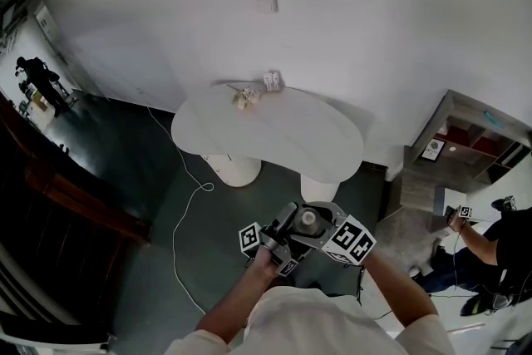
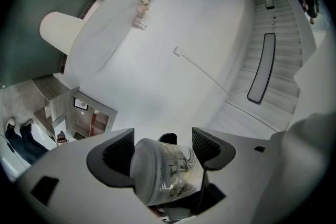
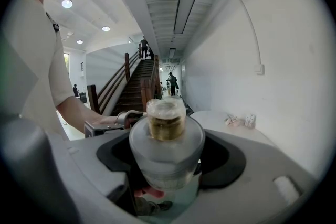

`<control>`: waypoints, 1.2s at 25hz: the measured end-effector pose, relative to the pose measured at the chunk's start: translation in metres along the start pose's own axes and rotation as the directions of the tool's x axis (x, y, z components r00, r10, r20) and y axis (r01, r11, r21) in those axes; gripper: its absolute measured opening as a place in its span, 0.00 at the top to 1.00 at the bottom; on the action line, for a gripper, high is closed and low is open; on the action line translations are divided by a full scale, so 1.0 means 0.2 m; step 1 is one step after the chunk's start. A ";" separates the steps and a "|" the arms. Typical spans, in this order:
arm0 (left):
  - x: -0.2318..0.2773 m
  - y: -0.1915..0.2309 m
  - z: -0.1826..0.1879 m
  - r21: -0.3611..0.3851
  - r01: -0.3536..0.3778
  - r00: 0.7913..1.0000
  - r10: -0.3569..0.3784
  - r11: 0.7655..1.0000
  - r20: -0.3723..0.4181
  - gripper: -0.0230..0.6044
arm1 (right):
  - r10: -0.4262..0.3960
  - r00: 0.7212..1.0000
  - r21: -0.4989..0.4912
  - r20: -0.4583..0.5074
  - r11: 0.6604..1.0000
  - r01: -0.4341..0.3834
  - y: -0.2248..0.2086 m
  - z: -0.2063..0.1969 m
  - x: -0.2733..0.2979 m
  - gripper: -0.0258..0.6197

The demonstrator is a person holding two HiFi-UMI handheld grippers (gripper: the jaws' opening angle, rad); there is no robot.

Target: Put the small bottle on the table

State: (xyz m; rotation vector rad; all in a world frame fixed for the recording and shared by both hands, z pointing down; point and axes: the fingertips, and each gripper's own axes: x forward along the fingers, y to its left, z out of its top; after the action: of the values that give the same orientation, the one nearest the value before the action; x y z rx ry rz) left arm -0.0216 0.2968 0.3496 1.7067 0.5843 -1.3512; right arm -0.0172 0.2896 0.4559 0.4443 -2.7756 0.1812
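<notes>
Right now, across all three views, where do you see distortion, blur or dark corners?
Head view: fisheye bends the wall; table sharp. Left gripper view: black corners, small bottle near and soft. Right gripper view: black corners, ceiling light bowed.

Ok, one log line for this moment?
small bottle: off table, not yet placed | left gripper: shut on bottle | right gripper: shut on bottle | small items: table's far edge

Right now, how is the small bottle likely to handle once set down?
The small bottle looks like frosted glass, so probably rigid, slippery and breakable. Its round body would likely roll if laid sideways; squat and wide, it should stand steady upright.
</notes>
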 end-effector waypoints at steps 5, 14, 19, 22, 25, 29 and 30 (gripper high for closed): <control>0.00 0.05 0.23 -0.023 0.002 1.000 -0.002 1.000 0.003 0.43 | -0.023 1.000 0.007 -0.021 1.000 0.023 -0.17 0.05 0.13 0.42; 0.02 0.13 0.67 -0.073 0.007 1.000 -0.008 0.997 -0.009 0.43 | -0.080 0.996 0.021 -0.026 0.997 0.081 -0.51 0.19 0.39 0.42; 0.01 0.15 0.86 -0.099 0.011 1.000 -0.012 0.995 -0.009 0.43 | -0.107 0.994 0.027 -0.033 0.994 0.108 -0.64 0.24 0.52 0.42; 0.00 0.15 0.95 -0.113 0.011 1.000 -0.012 0.994 -0.013 0.43 | -0.120 0.992 0.032 -0.031 0.992 0.121 -0.70 0.26 0.59 0.42; -0.01 0.15 1.03 -0.124 0.012 1.000 -0.014 0.992 -0.020 0.43 | -0.131 0.991 0.037 -0.031 0.991 0.132 -0.74 0.28 0.65 0.42; -0.02 0.15 1.12 -0.134 0.016 0.999 -0.020 0.991 -0.026 0.43 | -0.144 0.989 0.038 -0.033 0.989 0.145 -0.79 0.31 0.72 0.42; -0.02 0.15 1.13 -0.136 0.016 0.999 -0.020 0.991 -0.026 0.43 | -0.145 0.989 0.039 -0.033 0.989 0.146 -0.80 0.31 0.73 0.42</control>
State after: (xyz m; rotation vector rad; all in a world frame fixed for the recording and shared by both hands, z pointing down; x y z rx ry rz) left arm -0.1218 0.0920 0.3535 1.6155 0.6936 -1.2727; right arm -0.1147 0.0866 0.4583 0.6466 -2.7012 0.2091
